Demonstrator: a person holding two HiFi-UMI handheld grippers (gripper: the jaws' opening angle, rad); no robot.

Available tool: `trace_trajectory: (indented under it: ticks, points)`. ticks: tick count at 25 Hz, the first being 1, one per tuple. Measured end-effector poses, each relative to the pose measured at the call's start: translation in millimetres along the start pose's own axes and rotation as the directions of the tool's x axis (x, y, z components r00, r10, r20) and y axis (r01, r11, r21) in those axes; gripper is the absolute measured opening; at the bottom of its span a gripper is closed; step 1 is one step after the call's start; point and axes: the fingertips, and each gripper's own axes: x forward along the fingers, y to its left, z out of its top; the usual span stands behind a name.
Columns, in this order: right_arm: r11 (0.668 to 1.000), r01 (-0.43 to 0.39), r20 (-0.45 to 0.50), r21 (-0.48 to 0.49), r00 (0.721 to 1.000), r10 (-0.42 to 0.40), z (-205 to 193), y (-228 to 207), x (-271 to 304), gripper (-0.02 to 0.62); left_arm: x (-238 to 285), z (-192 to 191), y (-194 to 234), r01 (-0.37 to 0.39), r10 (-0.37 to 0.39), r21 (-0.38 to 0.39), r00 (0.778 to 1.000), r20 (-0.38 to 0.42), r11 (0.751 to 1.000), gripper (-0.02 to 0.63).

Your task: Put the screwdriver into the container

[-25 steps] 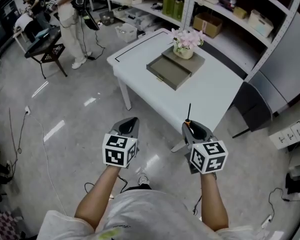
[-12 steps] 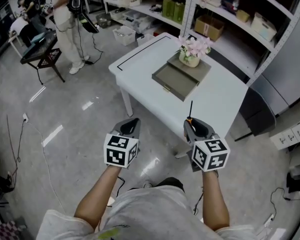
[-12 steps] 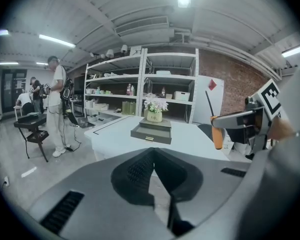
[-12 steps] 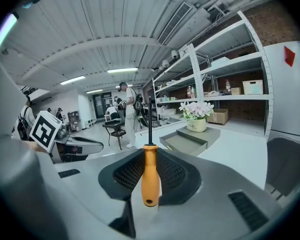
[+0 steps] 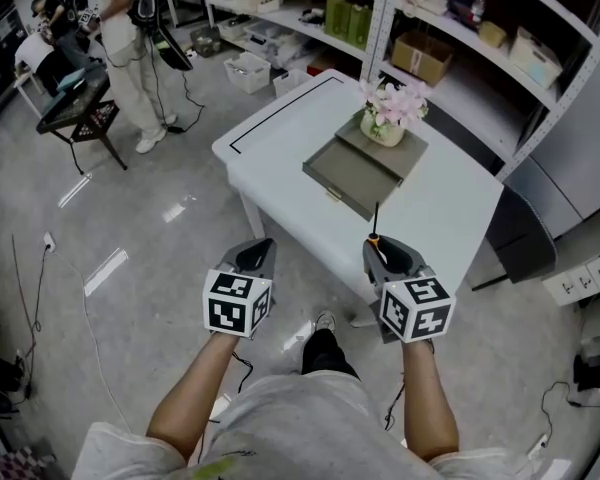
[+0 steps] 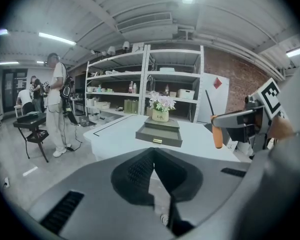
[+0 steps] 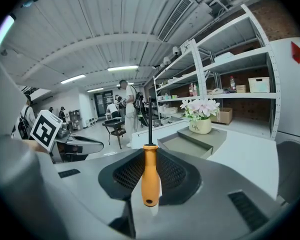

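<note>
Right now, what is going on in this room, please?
A person holds a two-jaw tool in each hand. The right tool is shut on an orange-handled screwdriver, whose black shaft points toward the white table ahead. The left tool is shut and holds nothing. On the table lies an open grey drawer-like container, with a cream pot of pink flowers on its back part. The screwdriver is not yet in the container, and both tools are short of it.

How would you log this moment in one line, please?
right claw: shut on screwdriver | left claw: shut, empty | container: on table, not reached
</note>
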Motion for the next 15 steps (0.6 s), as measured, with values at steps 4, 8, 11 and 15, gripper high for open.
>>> trace_trajectory:
  ticks: [4,8,11,15]
  points:
    - [1.0,-0.01,-0.004,0.002,1.0,0.01,13,-22,24,0.077,30,17,7,-0.002,0.002,0.003,1.0,-0.006,1.0,0.005]
    - [1.0,-0.025,-0.012,0.007,1.0,0.025,27,-45,47,0.077,61,36,12,-0.007,0.008,0.003,1.0,-0.011,1.0,0.005]
    - [0.999,-0.031,-0.023,0.007,0.999,0.031,36,-65,62,0.077,86,50,11,-0.005,0.005,0.004,1.0,-0.013,1.0,0.005]
    - [0.999,-0.044,-0.037,0.011,0.998,0.044,44,-87,83,0.077,115,63,14,-0.007,0.007,0.005,1.0,-0.019,1.0,0.005]
